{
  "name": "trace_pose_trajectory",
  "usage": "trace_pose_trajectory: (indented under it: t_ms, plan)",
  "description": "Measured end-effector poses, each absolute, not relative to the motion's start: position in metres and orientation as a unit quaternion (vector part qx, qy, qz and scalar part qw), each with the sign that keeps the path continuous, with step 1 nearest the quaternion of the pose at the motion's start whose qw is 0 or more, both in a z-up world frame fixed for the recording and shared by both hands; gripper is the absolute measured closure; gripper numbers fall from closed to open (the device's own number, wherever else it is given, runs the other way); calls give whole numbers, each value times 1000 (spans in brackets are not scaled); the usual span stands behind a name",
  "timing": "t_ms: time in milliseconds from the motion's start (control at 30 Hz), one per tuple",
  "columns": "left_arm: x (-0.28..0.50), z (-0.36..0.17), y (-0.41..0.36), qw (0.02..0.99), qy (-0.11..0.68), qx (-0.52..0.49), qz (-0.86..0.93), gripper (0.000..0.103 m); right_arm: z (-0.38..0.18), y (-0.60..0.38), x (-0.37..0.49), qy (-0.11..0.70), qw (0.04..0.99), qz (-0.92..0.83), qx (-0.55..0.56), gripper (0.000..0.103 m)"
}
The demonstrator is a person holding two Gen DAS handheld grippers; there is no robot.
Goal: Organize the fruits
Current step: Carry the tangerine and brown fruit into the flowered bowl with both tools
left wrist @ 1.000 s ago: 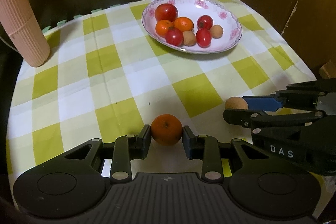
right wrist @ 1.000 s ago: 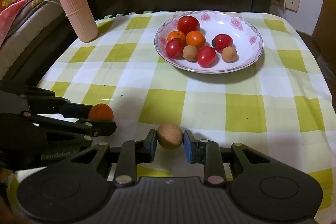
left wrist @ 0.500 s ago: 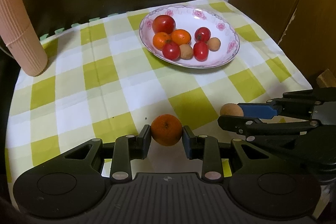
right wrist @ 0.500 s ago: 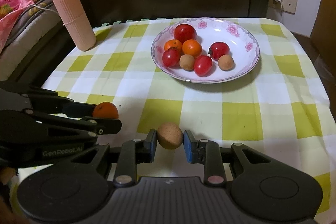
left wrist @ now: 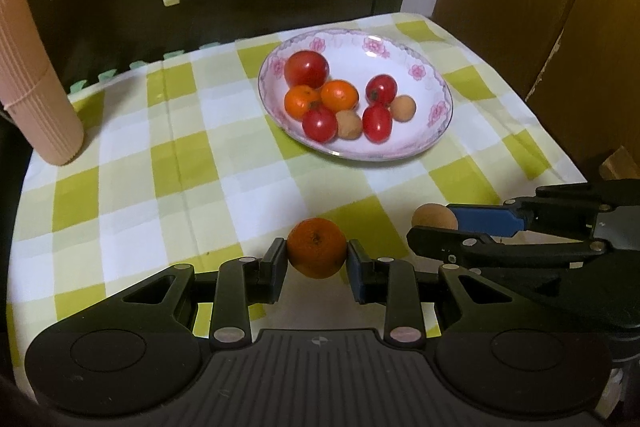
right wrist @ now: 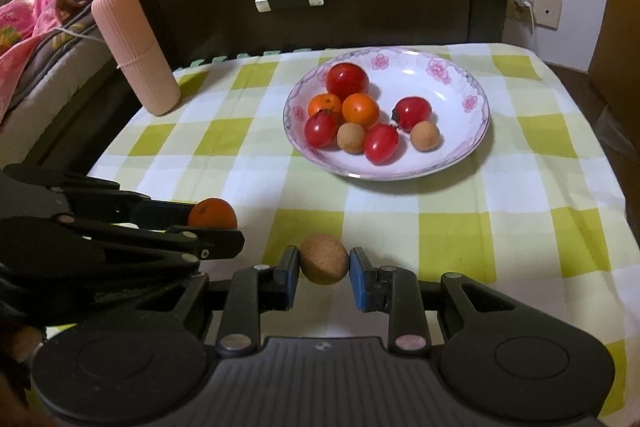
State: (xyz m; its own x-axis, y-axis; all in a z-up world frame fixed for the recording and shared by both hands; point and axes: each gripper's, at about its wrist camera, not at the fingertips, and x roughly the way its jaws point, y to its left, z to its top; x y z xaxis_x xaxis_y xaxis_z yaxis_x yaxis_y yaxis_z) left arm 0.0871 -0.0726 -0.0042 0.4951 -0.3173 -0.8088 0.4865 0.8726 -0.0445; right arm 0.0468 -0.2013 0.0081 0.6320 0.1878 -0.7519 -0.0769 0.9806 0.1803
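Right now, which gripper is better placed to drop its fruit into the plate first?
Right, probably. The right gripper holds its longan nearly in line with the plate; the left gripper with the tangerine sits farther left.

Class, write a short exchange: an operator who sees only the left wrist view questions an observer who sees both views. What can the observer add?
Operator: Is the right gripper holding its brown fruit squarely?
Observer: Yes, the brown fruit sits centred between both blue pads.
Operator: What lies to the left beyond the pink ribbed cylinder?
Observer: A heap of pink and blue fabric.
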Motion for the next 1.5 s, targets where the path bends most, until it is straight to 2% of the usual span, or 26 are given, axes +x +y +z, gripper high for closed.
trace_pose_trajectory:
  t_ms: [700,1500]
  plan:
    - [130,16,-113,874,409,104,-242,65,24,-237,85,394,913,44,98,76]
    - [182,5,-147,875,406,118,-235,65,5,-278,140,387,911,25,141,76]
